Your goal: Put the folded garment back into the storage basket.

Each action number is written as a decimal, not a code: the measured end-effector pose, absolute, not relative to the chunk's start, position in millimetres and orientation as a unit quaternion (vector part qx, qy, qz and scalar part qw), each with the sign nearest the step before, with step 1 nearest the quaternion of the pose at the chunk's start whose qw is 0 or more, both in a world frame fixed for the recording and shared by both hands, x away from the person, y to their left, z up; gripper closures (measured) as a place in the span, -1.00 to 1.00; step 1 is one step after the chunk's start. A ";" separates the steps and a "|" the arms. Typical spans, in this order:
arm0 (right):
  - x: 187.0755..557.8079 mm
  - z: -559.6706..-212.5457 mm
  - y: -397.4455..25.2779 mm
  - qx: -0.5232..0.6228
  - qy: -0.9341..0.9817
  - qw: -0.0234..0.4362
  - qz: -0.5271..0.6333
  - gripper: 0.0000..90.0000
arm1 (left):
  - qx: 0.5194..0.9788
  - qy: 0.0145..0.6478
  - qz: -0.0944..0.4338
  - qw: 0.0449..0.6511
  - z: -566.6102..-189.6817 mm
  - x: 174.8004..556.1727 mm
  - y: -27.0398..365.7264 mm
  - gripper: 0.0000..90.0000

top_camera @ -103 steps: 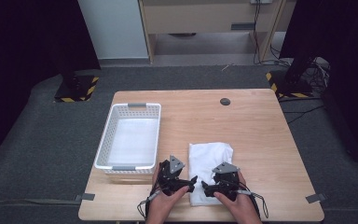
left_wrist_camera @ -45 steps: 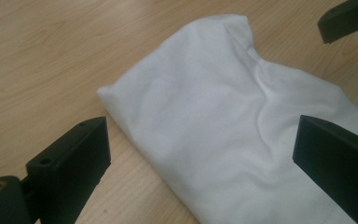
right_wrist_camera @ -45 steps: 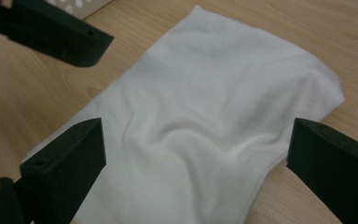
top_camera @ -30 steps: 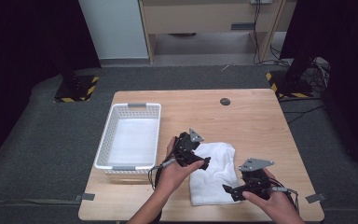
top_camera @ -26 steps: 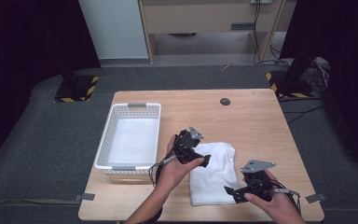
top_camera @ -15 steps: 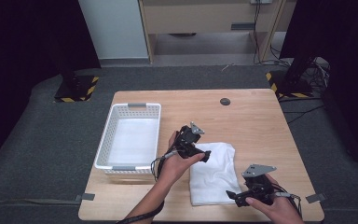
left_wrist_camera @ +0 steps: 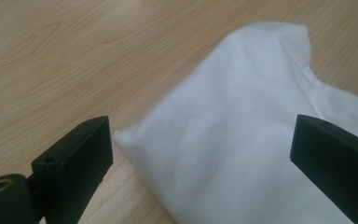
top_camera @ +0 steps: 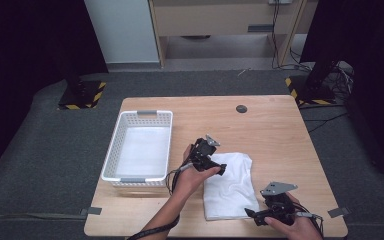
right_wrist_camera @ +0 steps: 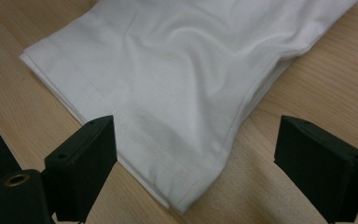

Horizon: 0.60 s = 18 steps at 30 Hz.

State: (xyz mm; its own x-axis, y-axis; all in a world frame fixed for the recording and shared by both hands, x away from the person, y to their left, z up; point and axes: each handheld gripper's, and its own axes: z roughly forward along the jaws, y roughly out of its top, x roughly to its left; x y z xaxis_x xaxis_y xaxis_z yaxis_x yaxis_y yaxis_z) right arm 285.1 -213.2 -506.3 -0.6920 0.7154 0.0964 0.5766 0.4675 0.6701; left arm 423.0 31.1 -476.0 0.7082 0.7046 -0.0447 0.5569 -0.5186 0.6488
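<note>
We'd treat the folded white cotton cloth [top_camera: 228,185] as light, soft and floppy: grab its hemmed corners, not the middle. It lies flat, slightly rumpled, near the desk's front edge, right of the white plastic basket [top_camera: 139,148]; left gripper [top_camera: 215,164] at its far-left corner, right gripper [top_camera: 254,214] at its near-right corner, both with jaws wide apart, holding nothing

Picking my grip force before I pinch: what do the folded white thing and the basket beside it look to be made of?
Folded white cloth: looks like soft knit or woven fabric, matte with a faint sheen; stitched hems, layered edges and gentle wrinkles show.
White basket: looks like rigid moulded plastic, with perforated walls and grey handles.
Table: pale wood-grain top, possibly laminate.
</note>
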 end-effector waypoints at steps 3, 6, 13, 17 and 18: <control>283.4 -507.0 -213.0 0.377 0.851 0.102 0.351 -0.65 | 0.865 0.366 0.113 0.325 -480.7 424.3 29.8 -0.85; 281.9 -507.3 -213.2 0.377 0.850 0.104 0.353 -0.61 | 0.866 0.366 0.114 0.321 -485.2 425.7 29.4 -0.84; 277.8 -509.5 -211.4 0.371 0.853 0.104 0.352 -0.51 | 0.861 0.376 0.114 0.323 -493.3 430.3 32.3 -0.82; 276.2 -509.2 -210.3 0.370 0.853 0.103 0.353 -0.47 | 0.856 0.386 0.114 0.324 -496.0 433.5 37.2 -0.78; 275.9 -508.6 -210.2 0.370 0.853 0.103 0.354 -0.46 | 0.855 0.388 0.114 0.325 -496.7 434.6 38.5 -0.77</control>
